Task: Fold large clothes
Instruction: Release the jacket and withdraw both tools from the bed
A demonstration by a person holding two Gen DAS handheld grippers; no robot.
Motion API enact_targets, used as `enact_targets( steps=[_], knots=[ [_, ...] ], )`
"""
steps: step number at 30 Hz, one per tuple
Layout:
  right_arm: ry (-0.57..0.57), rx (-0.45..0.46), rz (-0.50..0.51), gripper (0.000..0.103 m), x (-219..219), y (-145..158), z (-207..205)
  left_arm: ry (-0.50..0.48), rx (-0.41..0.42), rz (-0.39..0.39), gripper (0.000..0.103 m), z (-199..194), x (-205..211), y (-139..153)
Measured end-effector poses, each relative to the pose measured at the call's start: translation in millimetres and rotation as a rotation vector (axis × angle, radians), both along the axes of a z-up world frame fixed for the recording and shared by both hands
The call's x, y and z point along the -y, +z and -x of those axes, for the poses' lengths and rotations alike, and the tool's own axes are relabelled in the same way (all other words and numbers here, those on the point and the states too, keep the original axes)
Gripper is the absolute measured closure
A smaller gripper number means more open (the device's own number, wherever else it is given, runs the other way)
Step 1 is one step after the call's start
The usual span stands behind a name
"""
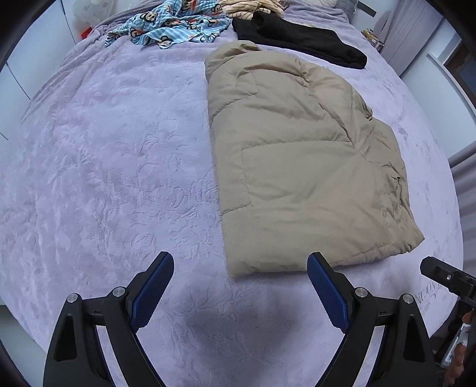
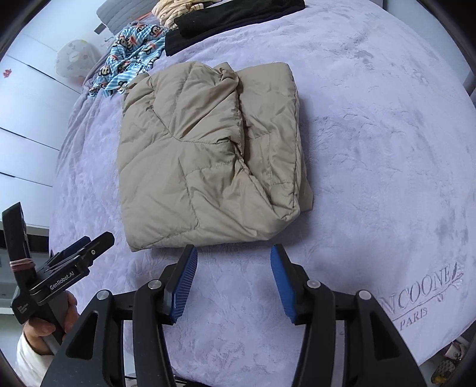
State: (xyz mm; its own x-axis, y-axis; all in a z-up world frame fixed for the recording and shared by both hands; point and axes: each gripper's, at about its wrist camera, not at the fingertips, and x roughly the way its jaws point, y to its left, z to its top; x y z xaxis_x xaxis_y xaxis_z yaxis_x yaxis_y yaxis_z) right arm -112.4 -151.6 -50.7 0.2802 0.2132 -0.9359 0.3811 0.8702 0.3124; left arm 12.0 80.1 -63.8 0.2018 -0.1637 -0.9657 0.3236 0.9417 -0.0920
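Note:
A beige puffer jacket [image 1: 300, 160] lies folded into a thick rectangle on the lilac bedspread [image 1: 104, 166]; it also shows in the right wrist view [image 2: 208, 157]. My left gripper [image 1: 240, 262] is open and empty, hovering just short of the jacket's near edge. My right gripper [image 2: 233, 253] is open and empty, its fingertips just short of the jacket's near edge. The left gripper's body also shows at the left of the right wrist view [image 2: 74, 259], held in a hand.
A black garment [image 1: 300, 35], a blue monkey-print cloth [image 1: 175, 23] and a striped cloth [image 1: 250, 7] lie at the far end of the bed. White cabinet fronts [image 2: 23, 125] stand to the left. The bedspread's embroidered corner [image 2: 428, 294] hangs near the bed edge.

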Motion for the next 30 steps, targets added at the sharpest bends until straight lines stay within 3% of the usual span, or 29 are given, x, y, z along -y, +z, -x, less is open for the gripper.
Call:
enact_targets(
  steps=[10,12,13,24,27,30],
  knots=[
    [-0.047,0.033,0.031,0.037,-28.3,14.7,12.6,-0.044,0.028,-0.002,0.011,11.1,-19.0,10.7],
    [-0.046,0.037,0.035,0.035,-31.1,17.8,13.6,-0.034,0.039,0.0,0.011,13.3,-23.2,15.7],
    [-0.042,0.04,0.038,0.035,-32.4,19.5,13.8,-0.028,0.041,0.002,0.0,14.4,-25.0,17.9],
    [0.025,0.083,0.096,0.029,-36.0,41.1,22.7,0.045,0.108,-0.007,0.0,44.2,-29.5,50.7],
    [0.016,0.116,0.138,0.018,-34.1,53.3,31.7,0.056,0.144,-0.023,0.0,56.9,-27.4,64.4],
    [0.023,0.142,0.181,0.017,-34.4,66.4,38.7,0.074,0.165,-0.017,0.0,66.4,-27.0,76.3]
  ],
)
